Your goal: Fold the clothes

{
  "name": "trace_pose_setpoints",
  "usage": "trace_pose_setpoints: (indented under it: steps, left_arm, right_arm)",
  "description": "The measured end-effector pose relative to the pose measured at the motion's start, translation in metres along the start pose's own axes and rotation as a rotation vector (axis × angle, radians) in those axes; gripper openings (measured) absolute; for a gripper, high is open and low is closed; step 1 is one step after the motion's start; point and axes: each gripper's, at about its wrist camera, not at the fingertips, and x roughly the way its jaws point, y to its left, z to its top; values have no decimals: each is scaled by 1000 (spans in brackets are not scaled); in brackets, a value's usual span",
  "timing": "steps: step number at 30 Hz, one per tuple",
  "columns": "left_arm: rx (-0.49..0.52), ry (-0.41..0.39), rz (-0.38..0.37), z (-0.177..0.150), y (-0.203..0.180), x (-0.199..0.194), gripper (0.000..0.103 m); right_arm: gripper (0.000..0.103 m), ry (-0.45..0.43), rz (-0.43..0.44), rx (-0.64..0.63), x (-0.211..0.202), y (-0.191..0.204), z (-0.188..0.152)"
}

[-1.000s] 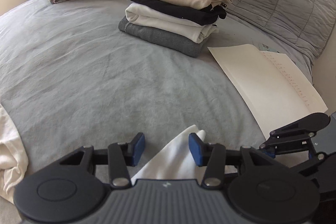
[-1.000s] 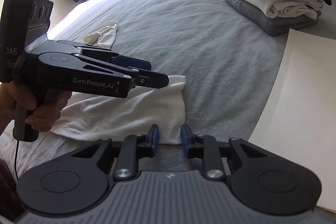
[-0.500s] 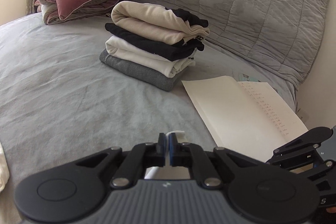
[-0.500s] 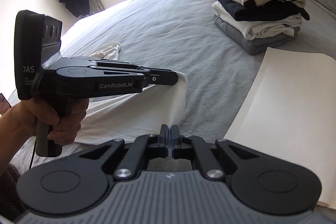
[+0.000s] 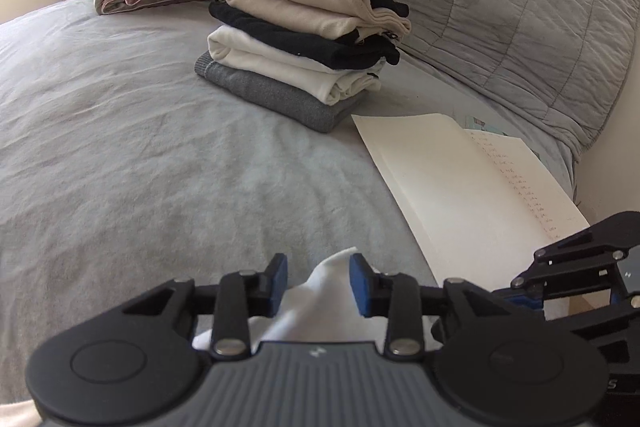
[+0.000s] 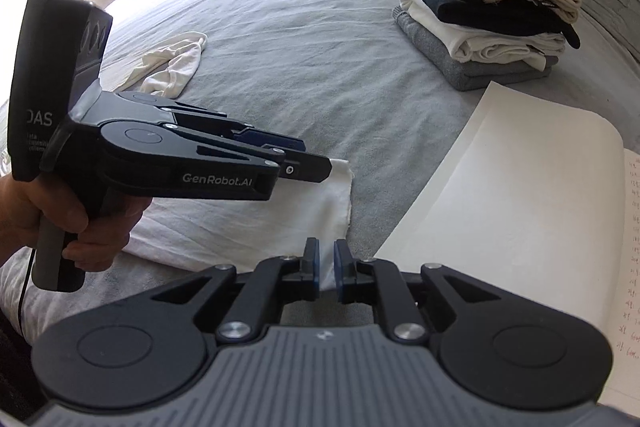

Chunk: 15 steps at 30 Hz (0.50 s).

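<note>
Bed with grey cover [image 5: 168, 163]: white garment being released after a fold.

The white garment [image 6: 256, 223] is lying at the near edge of the bed, beside an open notebook [image 6: 508, 203]. The left gripper [image 5: 318, 277] fingers are being opened, standing apart with a garment corner between them, unpressed. The right gripper [image 6: 327, 265] fingers are being opened, narrowly apart at the garment's hem. Judged next: regrasping for another fold, or transfer to the folded stack [image 5: 304, 47].

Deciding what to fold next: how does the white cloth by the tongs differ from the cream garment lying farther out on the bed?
The white cloth lies flat with straight edges, at the left tongs; the cream garment is crumpled, away from both tongs. The cloth is bright white, the garment off-white. Both rest on the grey bedspread.
</note>
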Motion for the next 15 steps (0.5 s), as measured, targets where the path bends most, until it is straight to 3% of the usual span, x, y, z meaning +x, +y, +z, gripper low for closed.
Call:
trace_pose_setpoints:
  steps: [4, 8, 15]
  left_arm:
    - [-30, -32, 71, 0, 20, -34, 49]
    - [-74, -42, 199, -6, 52, -71, 54]
    - [-201, -27, 438, -39, 113, -132, 56]
  right_arm:
    - [20, -26, 17, -8, 0, 4, 9]
    - [32, -35, 29, -32, 8, 19, 21]
    - [33, -55, 148, -131, 19, 68, 36]
